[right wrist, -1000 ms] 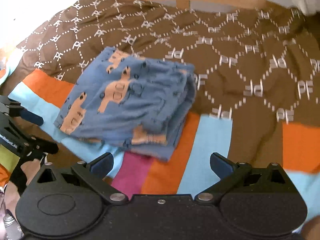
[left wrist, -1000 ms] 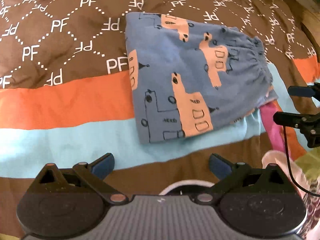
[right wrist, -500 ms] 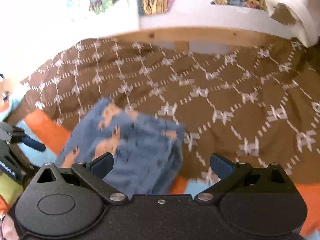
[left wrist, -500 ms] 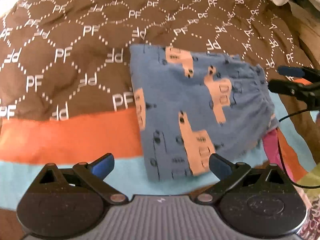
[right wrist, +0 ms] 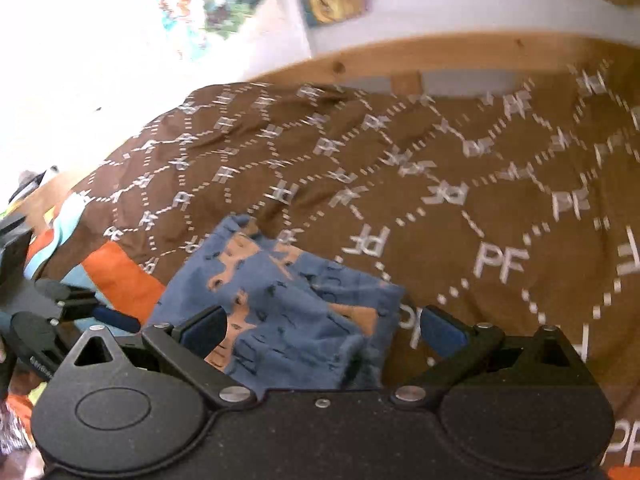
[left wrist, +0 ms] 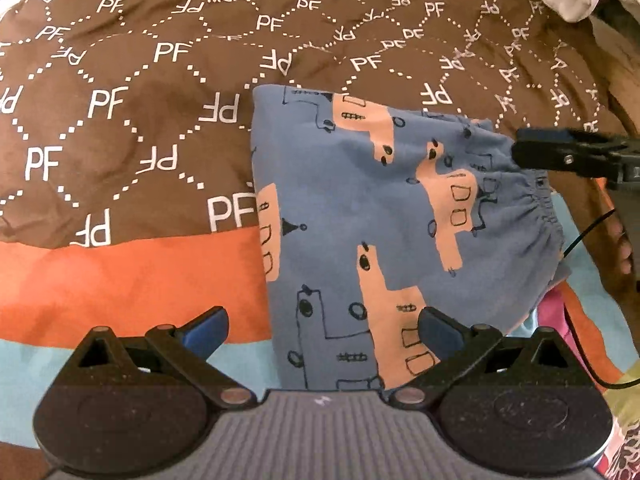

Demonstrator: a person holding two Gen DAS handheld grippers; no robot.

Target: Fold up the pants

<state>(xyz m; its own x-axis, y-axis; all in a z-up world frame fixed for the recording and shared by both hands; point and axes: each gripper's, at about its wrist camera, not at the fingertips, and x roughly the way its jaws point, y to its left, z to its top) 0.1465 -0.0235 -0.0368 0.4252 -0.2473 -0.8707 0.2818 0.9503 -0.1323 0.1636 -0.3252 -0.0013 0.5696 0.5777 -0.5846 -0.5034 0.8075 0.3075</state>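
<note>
Both grippers have come closer to the folded blue cloth pants with orange cars (left wrist: 400, 216) on the brown blanket (left wrist: 120, 120), left gripper (left wrist: 322, 326) and right gripper (right wrist: 322, 326) wide apart, likely ready to pinch its edges for another fold.

A bed with a pale wooden frame (right wrist: 404, 56) is covered by a brown blanket (left wrist: 132, 92) printed with white "PF" letters in dotted diamonds, banded in orange and light blue along its near edge. Folded blue pants (left wrist: 384, 216) with peach animal shapes lie flat on the blanket, straddling the brown and orange bands, the gathered waistband at the right.
</note>
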